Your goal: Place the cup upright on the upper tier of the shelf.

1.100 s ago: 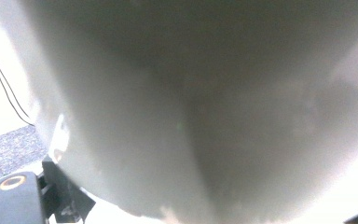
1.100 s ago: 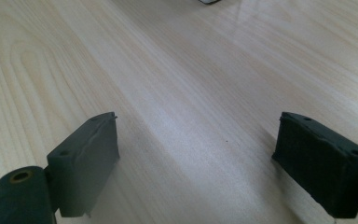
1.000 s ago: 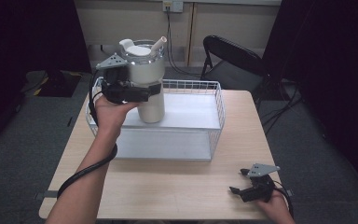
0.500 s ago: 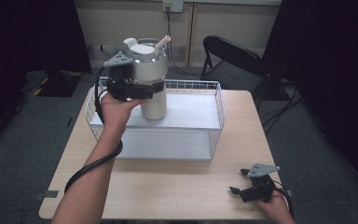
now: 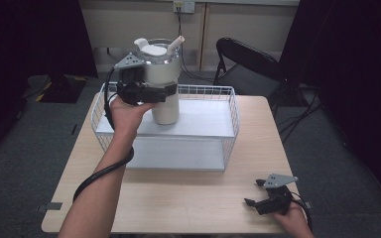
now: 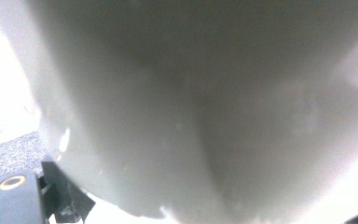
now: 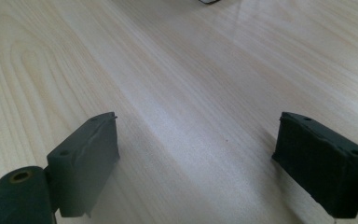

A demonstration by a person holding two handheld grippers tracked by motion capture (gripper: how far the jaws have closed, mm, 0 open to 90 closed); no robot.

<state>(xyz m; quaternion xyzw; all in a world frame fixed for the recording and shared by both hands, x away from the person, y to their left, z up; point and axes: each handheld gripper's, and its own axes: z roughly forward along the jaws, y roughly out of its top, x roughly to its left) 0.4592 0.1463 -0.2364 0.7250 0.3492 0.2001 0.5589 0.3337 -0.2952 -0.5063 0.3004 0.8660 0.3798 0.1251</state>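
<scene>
I am pinching the white tumbler [image 5: 164, 84] upright in my left gripper [image 5: 146, 92], holding it over the far left of the wire basket [image 5: 230, 106]; I should lower it slowly, keeping it level, while my right gripper [image 5: 262, 196] is resting spread on the table [image 5: 188, 198]
</scene>
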